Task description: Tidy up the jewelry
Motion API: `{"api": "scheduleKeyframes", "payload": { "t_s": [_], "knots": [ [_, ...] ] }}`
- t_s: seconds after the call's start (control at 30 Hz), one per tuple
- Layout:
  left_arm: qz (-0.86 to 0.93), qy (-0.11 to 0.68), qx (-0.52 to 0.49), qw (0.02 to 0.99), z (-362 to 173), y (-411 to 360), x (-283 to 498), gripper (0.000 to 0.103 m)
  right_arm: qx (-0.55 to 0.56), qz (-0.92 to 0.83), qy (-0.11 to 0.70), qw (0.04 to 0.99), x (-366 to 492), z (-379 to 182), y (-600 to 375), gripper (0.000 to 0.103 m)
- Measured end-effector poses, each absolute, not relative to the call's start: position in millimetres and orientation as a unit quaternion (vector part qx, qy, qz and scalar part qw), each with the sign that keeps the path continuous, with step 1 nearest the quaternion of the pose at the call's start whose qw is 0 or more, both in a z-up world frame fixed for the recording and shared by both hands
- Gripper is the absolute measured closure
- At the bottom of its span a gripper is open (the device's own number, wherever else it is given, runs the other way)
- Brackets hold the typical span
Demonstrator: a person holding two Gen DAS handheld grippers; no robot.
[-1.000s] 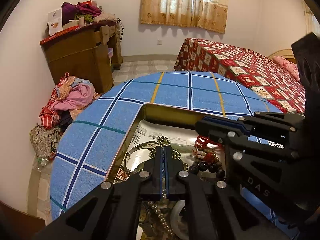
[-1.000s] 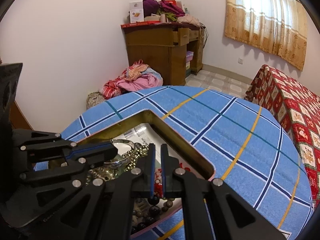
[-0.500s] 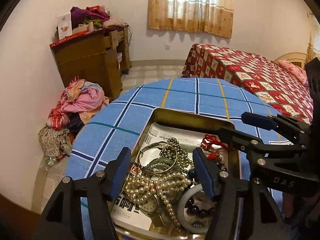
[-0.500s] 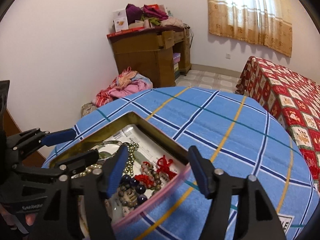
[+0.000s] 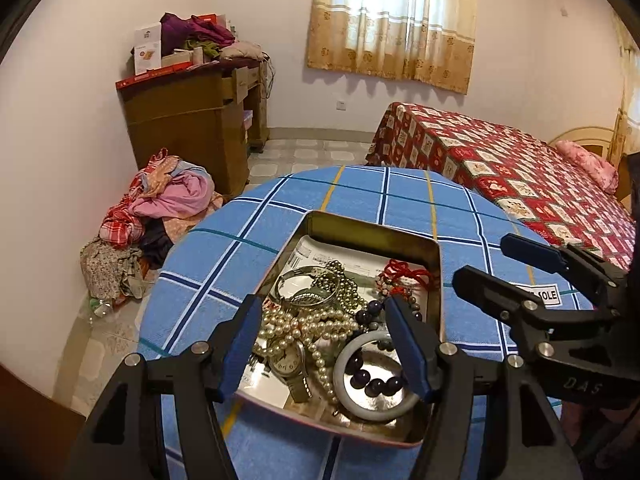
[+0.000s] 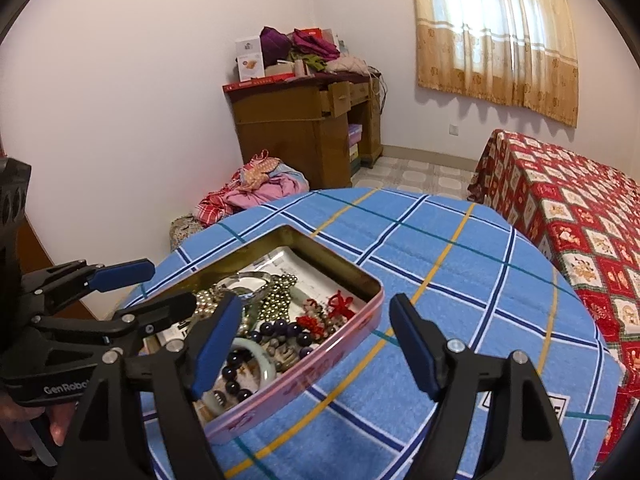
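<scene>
Both hand-held grippers, left [image 5: 324, 344] and right [image 6: 316, 340], hang spread and empty over the tin [image 5: 376, 236], jewelry [image 5: 320, 320] all tangled inside, so sorting's left.

Shallow rectangular metal tin [image 5: 376, 232], pink outside, gold inside, lid off, flat on blue plaid cloth. Inside, tangled: white pearl strand [image 5: 316, 326], silver bangle [image 5: 306, 290], pale jade bangle [image 5: 374, 412] at near end, dark purple bead bracelet [image 5: 376, 384], red knotted cord bracelet [image 5: 404, 274], wristwatch [image 5: 289, 360].

Left gripper [image 5: 326, 344] and right gripper [image 6: 316, 340] spread wide
</scene>
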State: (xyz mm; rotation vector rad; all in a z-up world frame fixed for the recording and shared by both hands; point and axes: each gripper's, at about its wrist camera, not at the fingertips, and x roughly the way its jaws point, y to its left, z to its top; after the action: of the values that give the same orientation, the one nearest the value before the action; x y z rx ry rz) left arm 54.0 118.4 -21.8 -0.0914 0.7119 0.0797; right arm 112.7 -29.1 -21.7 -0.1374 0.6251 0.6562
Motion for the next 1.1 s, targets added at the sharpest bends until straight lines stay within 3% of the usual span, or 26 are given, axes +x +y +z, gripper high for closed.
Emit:
{"api": "scheduleKeyframes", "payload": {
  "t_s": [1.1],
  "knots": [
    [0.042,0.332,-0.050,0.941,-7,111,27,0.039,-0.056,0.312,0.280,0.906,91,-11,-46,0.017]
  ]
}}
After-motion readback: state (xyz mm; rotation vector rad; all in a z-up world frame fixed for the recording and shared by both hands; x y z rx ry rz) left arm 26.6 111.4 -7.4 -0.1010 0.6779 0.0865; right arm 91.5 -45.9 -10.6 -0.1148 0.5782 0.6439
